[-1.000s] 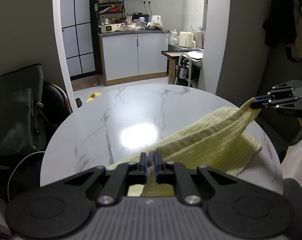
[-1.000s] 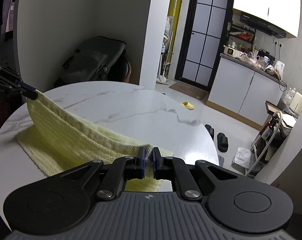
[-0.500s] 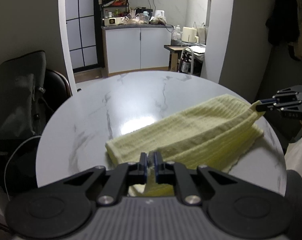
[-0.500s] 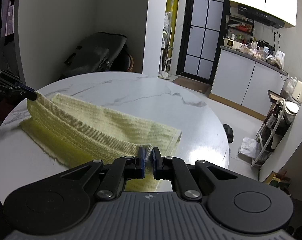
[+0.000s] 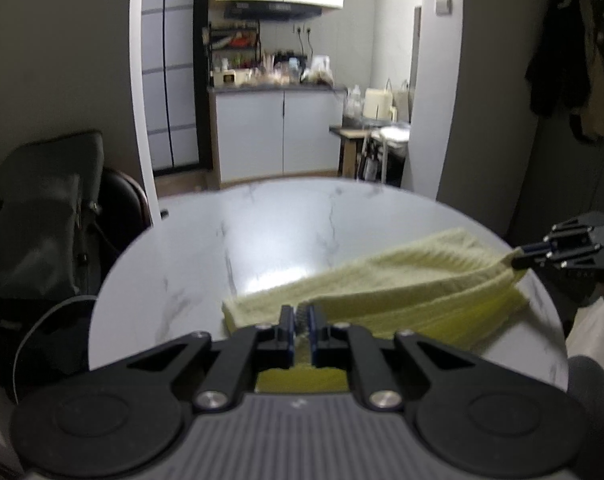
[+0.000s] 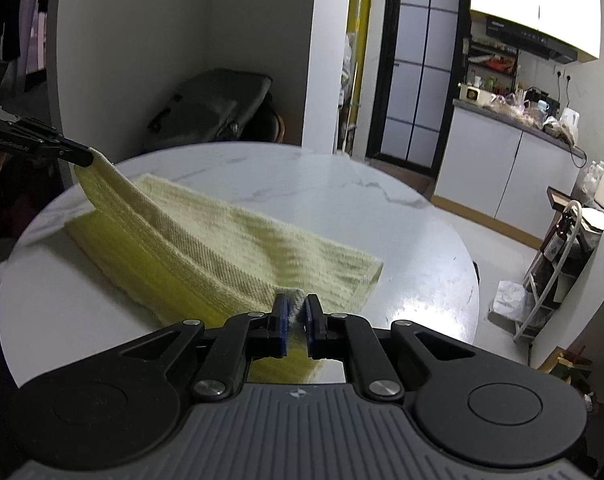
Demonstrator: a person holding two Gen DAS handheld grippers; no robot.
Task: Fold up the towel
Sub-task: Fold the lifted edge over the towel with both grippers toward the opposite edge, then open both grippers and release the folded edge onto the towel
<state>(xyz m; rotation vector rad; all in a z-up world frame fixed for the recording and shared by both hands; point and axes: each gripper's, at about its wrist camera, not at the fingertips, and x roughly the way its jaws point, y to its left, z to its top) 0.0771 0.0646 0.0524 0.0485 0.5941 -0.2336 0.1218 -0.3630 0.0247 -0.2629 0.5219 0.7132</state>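
Note:
A pale yellow towel lies on the round white marble table, its near long edge lifted and folded over the rest. My left gripper is shut on one corner of that edge. My right gripper is shut on the other corner, with the towel stretched between the two. The right gripper shows at the right in the left wrist view, and the left gripper shows at the left in the right wrist view. Both hold their corners a little above the table.
A dark bag on a chair stands left of the table. White kitchen cabinets and a cart stand beyond it. Dark clothes hang at the right wall.
Both grippers have carried the lifted towel edge back toward the near side and lower. The towel has gone from a raised tent to a flatter doubled strip.

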